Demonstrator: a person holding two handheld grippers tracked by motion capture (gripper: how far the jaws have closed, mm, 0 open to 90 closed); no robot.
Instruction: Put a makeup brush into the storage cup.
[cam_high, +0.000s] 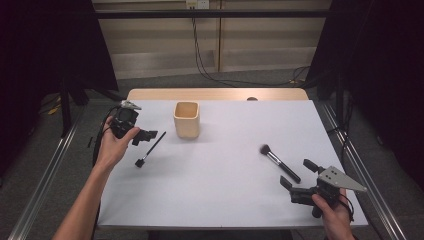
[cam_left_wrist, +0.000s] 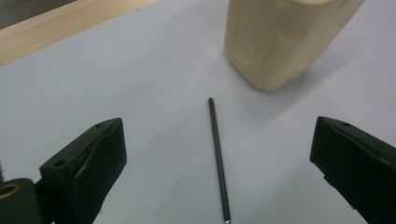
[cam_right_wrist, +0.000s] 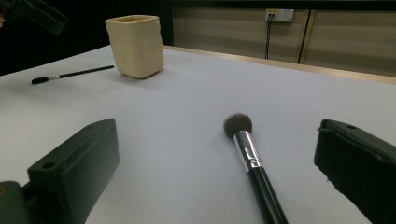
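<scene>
Both tongs gape wide, empty: left tongs (cam_high: 148, 135), right tongs (cam_high: 296, 173).

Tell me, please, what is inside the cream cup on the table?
From the high view, the cup shows its open mouth and pale inner walls, with nothing sticking out. Its bottom is hidden by the rim. Both brushes lie outside it: thin brush, thick brush.

Legible text, labels, brands, numbers, signs: none. The cream holder (cam_high: 186, 119), the thin brush (cam_high: 150, 149) and the powder brush (cam_high: 280, 163) carry no readable marking; nor do the left gripper (cam_high: 145, 135) or the right gripper (cam_high: 298, 174).
</scene>
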